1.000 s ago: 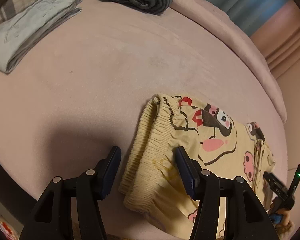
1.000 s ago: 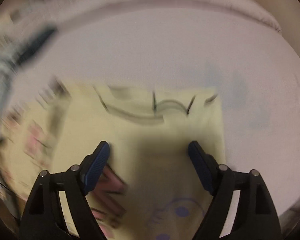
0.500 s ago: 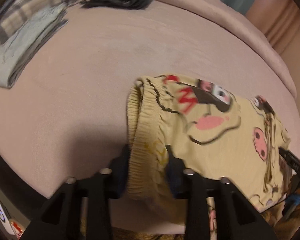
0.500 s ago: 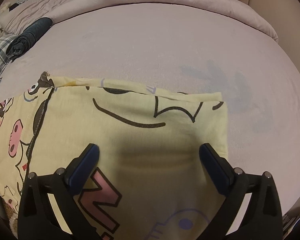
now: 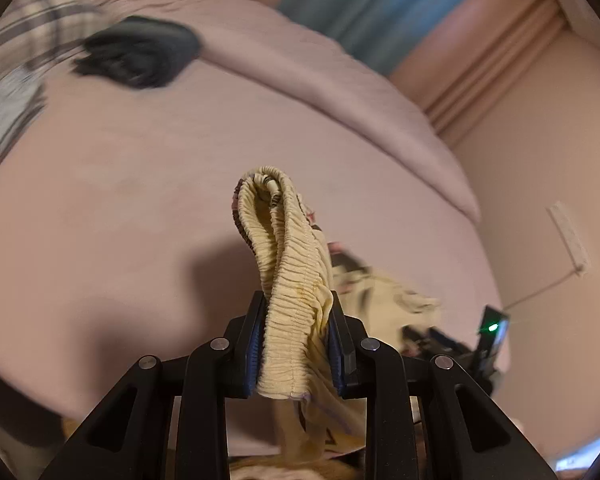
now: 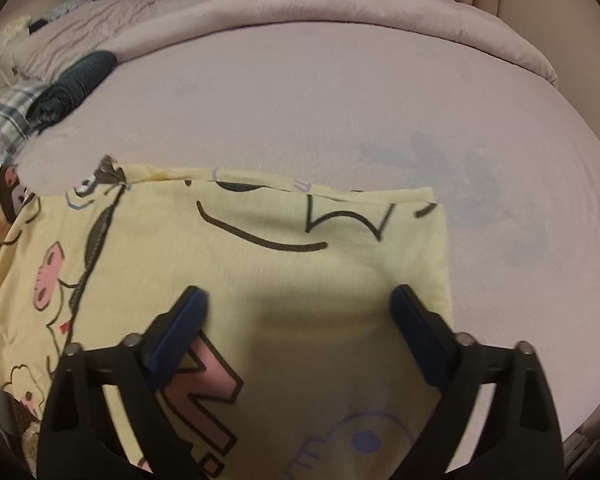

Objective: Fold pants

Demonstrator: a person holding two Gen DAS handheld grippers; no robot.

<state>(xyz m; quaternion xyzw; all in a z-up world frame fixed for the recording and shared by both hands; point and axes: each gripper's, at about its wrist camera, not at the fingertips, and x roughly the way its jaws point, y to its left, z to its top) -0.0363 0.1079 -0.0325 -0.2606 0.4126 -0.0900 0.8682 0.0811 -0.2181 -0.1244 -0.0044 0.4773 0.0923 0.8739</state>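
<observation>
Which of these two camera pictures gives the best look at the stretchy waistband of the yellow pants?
The left wrist view. There the waistband stands up sharp and centred, pinched in the left gripper, its gathered ribbing plain. The right wrist view shows only the flat cartoon-printed pant leg on the bed under the open right gripper; no waistband is visible there.

My left claw (image 5: 296, 340) pinched tight on the pants' (image 5: 288, 280) gathered waistband, angled downward, my right claw (image 6: 300, 312) angled steeply downward, jaws wide but closing, pads touching nothing.

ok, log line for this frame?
left gripper: shut on waistband, lifted off bed | right gripper: jaws closing, wide, over pants leg, no grip
</observation>
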